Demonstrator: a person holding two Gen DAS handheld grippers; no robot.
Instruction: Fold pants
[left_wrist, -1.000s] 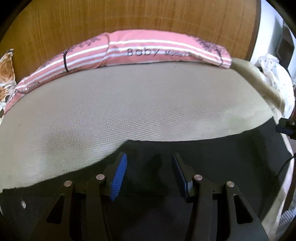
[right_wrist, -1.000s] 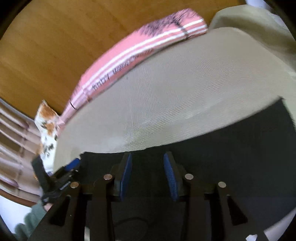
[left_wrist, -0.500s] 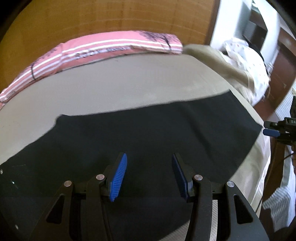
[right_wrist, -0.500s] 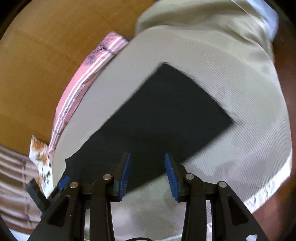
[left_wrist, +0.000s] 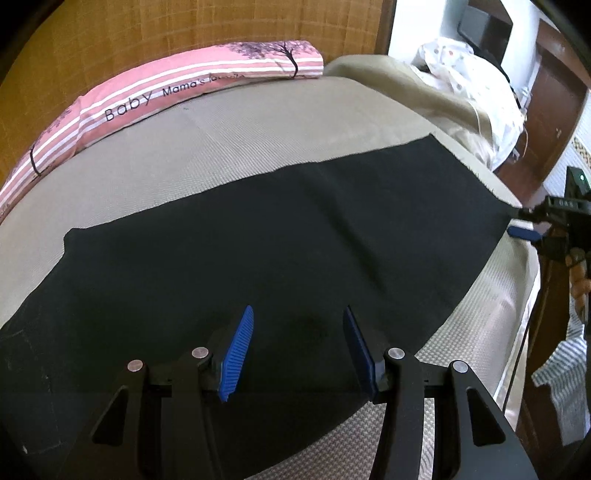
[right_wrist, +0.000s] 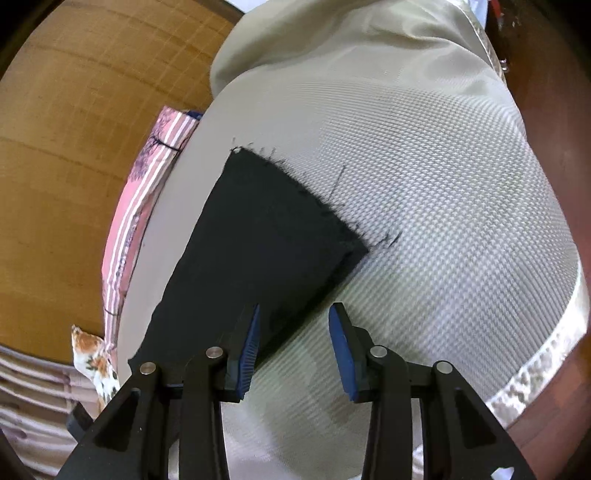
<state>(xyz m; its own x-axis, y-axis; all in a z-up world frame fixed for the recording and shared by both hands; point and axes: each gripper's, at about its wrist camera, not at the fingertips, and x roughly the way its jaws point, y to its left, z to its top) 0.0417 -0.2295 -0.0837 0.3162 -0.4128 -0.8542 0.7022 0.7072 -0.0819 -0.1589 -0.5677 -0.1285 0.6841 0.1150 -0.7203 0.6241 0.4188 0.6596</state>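
Black pants (left_wrist: 258, 251) lie flat and stretched out across a beige woven mattress (left_wrist: 258, 129). My left gripper (left_wrist: 297, 345) is open and empty, hovering over the near part of the pants. My right gripper (right_wrist: 293, 345) is open and empty above the near edge of the pants' leg end (right_wrist: 266, 229), whose frayed hem points away. The right gripper also shows at the far right of the left wrist view (left_wrist: 524, 230), beside the end of the pants.
A pink striped pillow (left_wrist: 166, 96) lies along the wooden headboard (left_wrist: 147, 44). A beige blanket and white cloth (left_wrist: 472, 85) are heaped at the far right. The mattress edge (right_wrist: 546, 354) drops off to the right. A floral cushion (right_wrist: 94, 354) sits at left.
Both grippers have pulled back and risen from the pants. The pants now lie spread flat, with much more of them in view. Both grippers stay open.
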